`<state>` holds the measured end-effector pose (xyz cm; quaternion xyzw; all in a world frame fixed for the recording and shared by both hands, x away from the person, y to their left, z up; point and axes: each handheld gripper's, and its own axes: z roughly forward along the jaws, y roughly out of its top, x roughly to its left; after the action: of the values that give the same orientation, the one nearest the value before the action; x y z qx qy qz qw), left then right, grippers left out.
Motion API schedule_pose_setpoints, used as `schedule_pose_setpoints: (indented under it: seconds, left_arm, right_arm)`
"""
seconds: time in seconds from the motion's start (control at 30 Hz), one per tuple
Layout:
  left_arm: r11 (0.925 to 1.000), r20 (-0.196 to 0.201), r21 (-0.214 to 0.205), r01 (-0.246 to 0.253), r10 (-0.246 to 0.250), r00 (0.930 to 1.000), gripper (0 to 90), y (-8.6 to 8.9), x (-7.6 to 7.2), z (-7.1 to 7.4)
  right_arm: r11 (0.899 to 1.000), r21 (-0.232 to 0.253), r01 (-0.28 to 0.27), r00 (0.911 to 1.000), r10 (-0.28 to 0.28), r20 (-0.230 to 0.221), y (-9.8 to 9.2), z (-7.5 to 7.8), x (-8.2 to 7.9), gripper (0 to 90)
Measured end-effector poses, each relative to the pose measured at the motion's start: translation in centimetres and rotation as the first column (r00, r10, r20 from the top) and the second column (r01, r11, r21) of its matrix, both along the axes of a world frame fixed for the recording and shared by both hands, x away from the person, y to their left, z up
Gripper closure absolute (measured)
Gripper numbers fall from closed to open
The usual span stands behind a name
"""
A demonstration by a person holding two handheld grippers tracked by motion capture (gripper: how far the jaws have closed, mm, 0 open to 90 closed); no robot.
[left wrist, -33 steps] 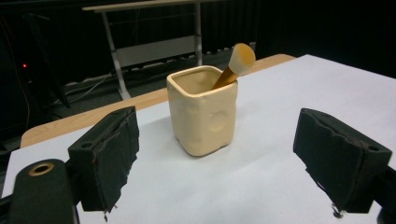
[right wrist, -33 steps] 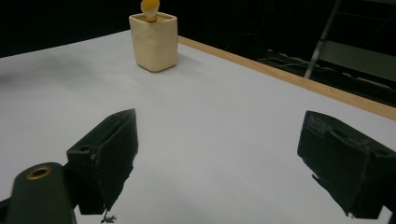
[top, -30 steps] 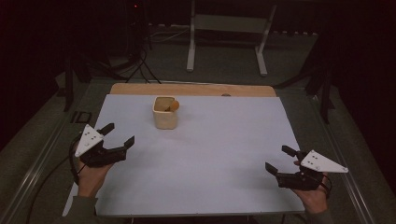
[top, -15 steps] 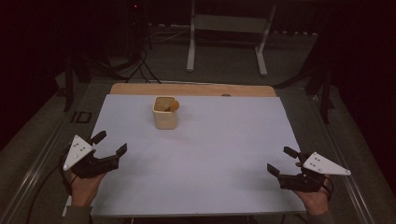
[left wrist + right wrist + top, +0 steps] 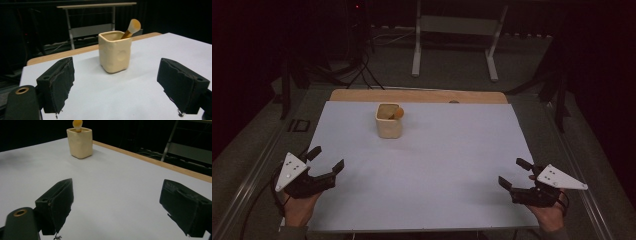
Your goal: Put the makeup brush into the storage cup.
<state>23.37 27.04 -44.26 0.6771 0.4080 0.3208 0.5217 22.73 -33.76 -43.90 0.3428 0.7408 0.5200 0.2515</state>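
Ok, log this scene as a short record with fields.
surface: white sheet on a wooden table
cup: cream, square-sided, upright, far-left part of the sheet
in cup: brush, leaning, bristle end up
left gripper: open, holding nothing, at the near-left edge
right gripper: open, holding nothing, at the near-right corner
contact with cup: none

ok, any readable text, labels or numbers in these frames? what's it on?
None that can be read.
cup: plain cream sides, no print or label.
brush in the cup: no marking visible.
white sheet on the table: blank.
right gripper: faint raised marks on one jaw pad, too blurred to read.
left gripper: nothing legible.
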Motion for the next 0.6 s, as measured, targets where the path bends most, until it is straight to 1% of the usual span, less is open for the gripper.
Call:
schedule_pose_setpoints:
  seconds: [0.13, 0.2, 0.33, 0.37, 0.43, 0.5, 0.6]
  left_arm:
    - [1.0000, 0.003, -0.004, -0.009, 0.009, 1.0000, 15.6, 0.3, -0.3, -0.1]
    - [0.9999, 0.004, 0.003, -0.015, 0.015, 0.9999, 15.5, 0.4, -0.5, -0.2]
    - [0.9997, 0.003, 0.003, -0.024, 0.024, 0.9997, 15.5, 0.6, -0.9, -0.4]
    - [0.9998, 0.003, 0.002, -0.021, 0.021, 0.9998, 15.5, 0.6, -1.0, -0.5]
    - [0.9997, 0.002, 0.017, -0.018, 0.018, 0.9998, 15.4, 0.6, -1.3, -0.7]
    - [0.9998, -0.002, 0.020, -0.008, 0.008, 1.0000, 15.4, 0.6, -1.5, -0.9]
    - [0.9996, -0.014, 0.027, -0.001, 0.002, 0.9999, 15.5, 0.8, -1.7, -1.2]
  right_arm:
    - [1.000, -0.001, 0.003, 1.0000, -0.003, 0.000, -0.1, -0.2, -0.1, 11.9]
    - [1.000, 0.001, 0.008, 1.0000, -0.008, 0.003, -0.2, -0.2, -0.2, 11.9]
    - [1.000, 0.005, 0.014, 0.9999, -0.014, 0.006, -0.3, -0.4, -0.5, 11.9]
    - [1.000, 0.005, 0.013, 0.9999, -0.013, 0.006, -0.4, -0.4, -0.5, 11.9]
    - [1.000, 0.006, 0.017, 0.9998, -0.017, 0.006, -0.5, -0.5, -0.7, 11.7]
    - [1.000, 0.006, 0.017, 0.9998, -0.017, 0.008, -0.6, -0.6, -0.7, 11.7]
    - [1.000, 0.012, 0.021, 0.9997, -0.022, 0.006, -0.7, -0.6, -0.7, 11.7]
